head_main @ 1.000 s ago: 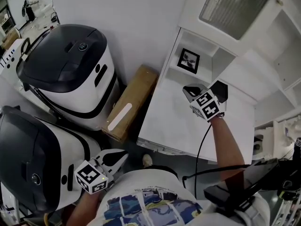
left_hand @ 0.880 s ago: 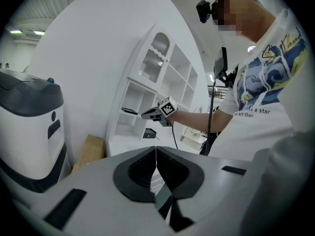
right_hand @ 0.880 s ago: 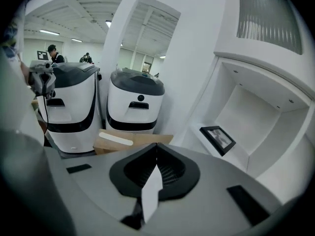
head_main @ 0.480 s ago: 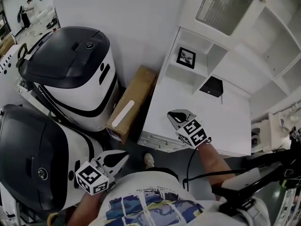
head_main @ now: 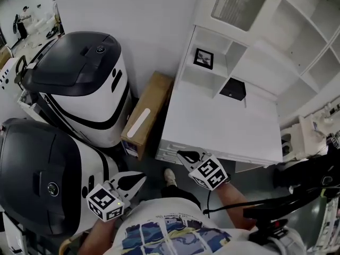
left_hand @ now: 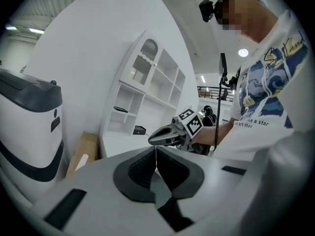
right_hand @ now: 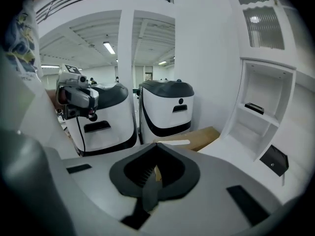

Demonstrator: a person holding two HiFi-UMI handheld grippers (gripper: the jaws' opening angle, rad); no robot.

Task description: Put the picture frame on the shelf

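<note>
Nearest, the left gripper and right gripper are held low, jaws pressed together on both, nothing between them. Farther off, the picture frame is seen inside a white shelf compartment, well apart from both.

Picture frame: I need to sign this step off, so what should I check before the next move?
1. Picture frame on the shelf: ok, it sits inside a compartment.
2. Frame free of both tools: ok, neither touches it.
3. Right tool empty: ok, jaws together on nothing, at the front edge of the desk.
4. Left tool empty: ok, jaws together on nothing.
5. Frame upright: cannot tell.
</note>
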